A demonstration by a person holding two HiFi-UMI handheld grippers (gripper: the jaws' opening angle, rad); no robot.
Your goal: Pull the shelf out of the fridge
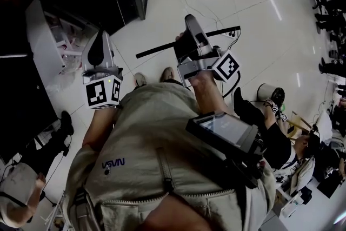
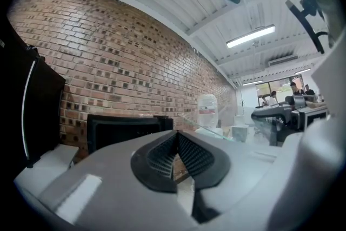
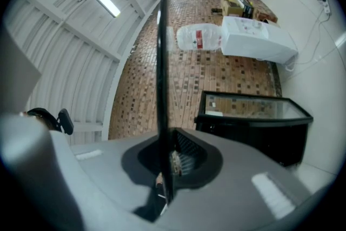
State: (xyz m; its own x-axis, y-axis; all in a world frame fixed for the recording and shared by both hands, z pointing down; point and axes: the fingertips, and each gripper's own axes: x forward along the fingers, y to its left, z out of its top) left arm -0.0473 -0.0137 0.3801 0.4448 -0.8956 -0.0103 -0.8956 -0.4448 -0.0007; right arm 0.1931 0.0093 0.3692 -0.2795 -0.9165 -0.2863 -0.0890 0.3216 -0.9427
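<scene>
2 claws: right claw (image 3: 167,162) clamps the black-edged glass shelf (image 3: 160,62); left claw (image 2: 175,157) closed empty, ribbed pads (image 2: 194,157) touching.

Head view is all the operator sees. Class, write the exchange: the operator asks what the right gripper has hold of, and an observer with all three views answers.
Observer: The right gripper is shut on the glass shelf. In its own view, the shelf's thin dark edge runs straight up from between the jaws.
Operator: Is the left gripper helping to carry it?
Observer: No. The left gripper has its jaws together, with nothing between them.
Operator: Where is that one aimed?
Observer: Upward and away from the shelf. Its view takes in a brick wall and a lit strip light on the ceiling.
</scene>
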